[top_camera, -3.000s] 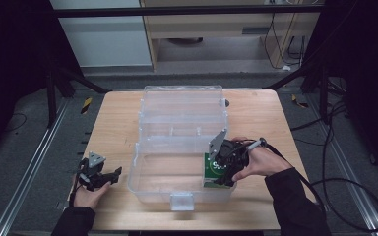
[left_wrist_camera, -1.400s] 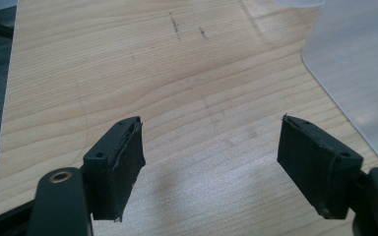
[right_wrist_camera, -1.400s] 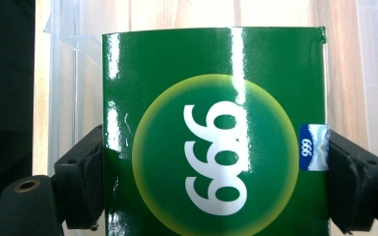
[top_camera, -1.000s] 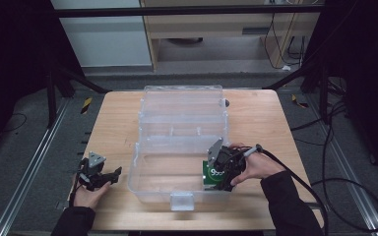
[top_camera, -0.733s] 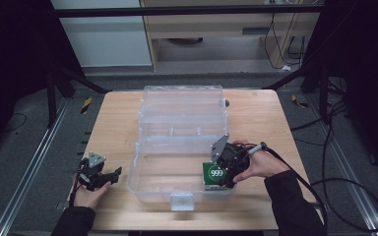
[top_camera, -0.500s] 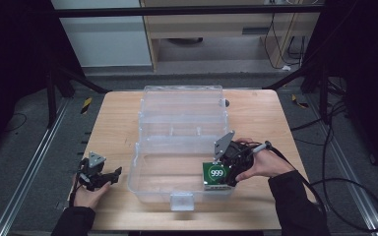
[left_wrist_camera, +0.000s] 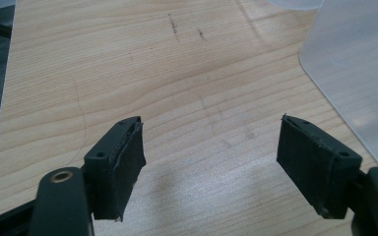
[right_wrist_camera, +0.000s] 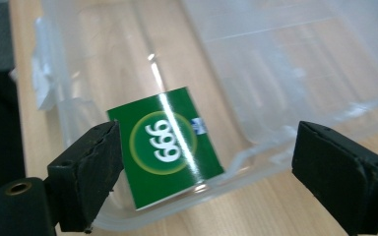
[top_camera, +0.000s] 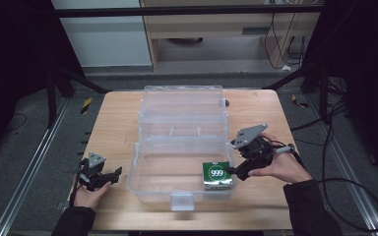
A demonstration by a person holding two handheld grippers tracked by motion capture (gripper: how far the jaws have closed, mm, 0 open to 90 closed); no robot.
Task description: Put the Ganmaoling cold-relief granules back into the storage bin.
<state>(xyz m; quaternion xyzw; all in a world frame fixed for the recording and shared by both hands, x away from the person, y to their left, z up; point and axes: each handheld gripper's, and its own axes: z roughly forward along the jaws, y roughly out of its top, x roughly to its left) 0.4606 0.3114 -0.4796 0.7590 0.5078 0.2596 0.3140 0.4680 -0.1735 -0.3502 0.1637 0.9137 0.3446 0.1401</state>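
High view: overhead, facing forward-down. Gripper views: close, along black jaws; all share the light wooden table point(top_camera: 123, 118).

- In the right gripper view, the clear plastic box point(right_wrist_camera: 275, 44) runs off the top and right edges.
- The green packet point(right_wrist_camera: 165, 145) has its lower edge blurred behind the box's wall; small print beside its "999" is too small to read.
- In the left gripper view, the box point(left_wrist_camera: 359, 78) is cut by the right edge.
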